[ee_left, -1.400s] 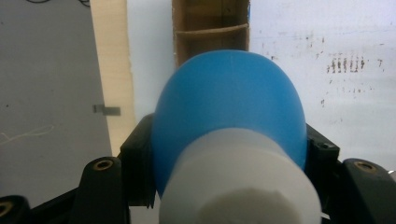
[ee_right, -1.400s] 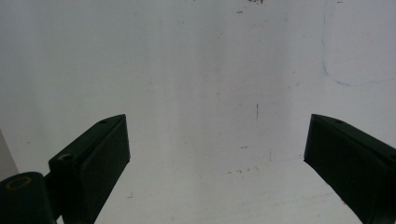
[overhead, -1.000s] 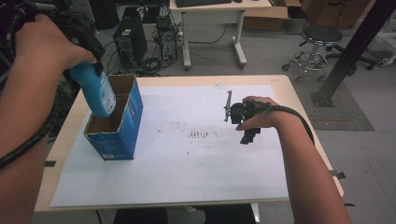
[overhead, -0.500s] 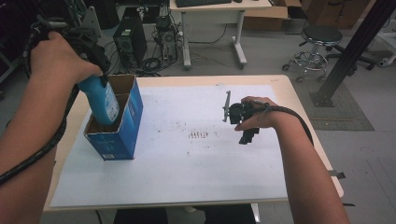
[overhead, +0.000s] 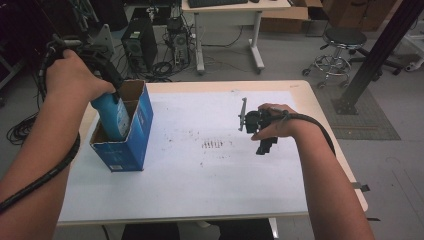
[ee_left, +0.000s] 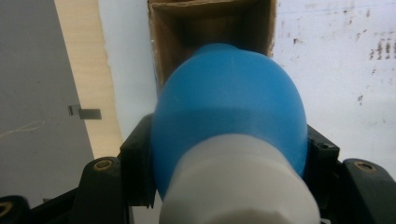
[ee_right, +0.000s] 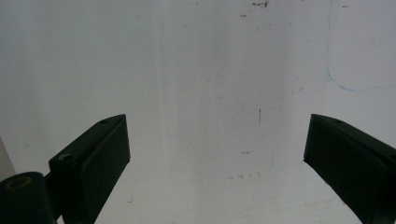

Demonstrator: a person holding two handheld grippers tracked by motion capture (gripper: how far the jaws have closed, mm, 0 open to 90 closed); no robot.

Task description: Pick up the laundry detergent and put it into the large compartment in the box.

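Seen from above, the left gripper (overhead: 107,97) has its jaws clamped on a blue bottle (overhead: 114,116) with a white cap; we find the bottle standing partly inside the open blue carton (overhead: 134,134), its lower end below the rim; the carton sits near the left edge of the bench (overhead: 310,107), on the white sheet (overhead: 200,180); in the left gripper view the bottle (ee_left: 229,116) points into the brown interior of the carton (ee_left: 210,23); the right gripper (overhead: 260,131) rests well apart on the sheet; its jaws stand wide apart over bare white paper (ee_right: 210,93), with nothing between them.
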